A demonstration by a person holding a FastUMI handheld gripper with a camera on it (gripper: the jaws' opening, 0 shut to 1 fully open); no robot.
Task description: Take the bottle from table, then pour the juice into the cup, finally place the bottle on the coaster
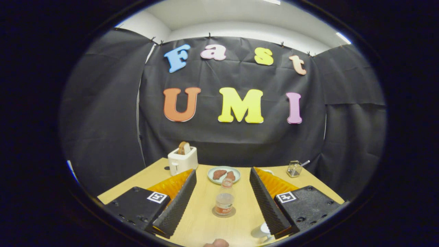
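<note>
A small clear bottle (224, 200) with a reddish label and a clear cap stands upright on a round coaster (223, 214) on the wooden table (202, 223). It sits midway between my two fingers, touching neither. My gripper (223, 171) is open wide, and its fingertips reach past the bottle toward the plate. A white cup (260, 230) stands close to the base of the right finger and is partly hidden by it.
Beyond the fingertips lies a pale plate (224, 174) with brown food pieces. A white toaster (182, 160) with a slice of bread stands at the back left. A small metal-and-glass holder (294, 168) sits at the back right. A rounded brownish thing (216, 243) shows at the table's near edge.
</note>
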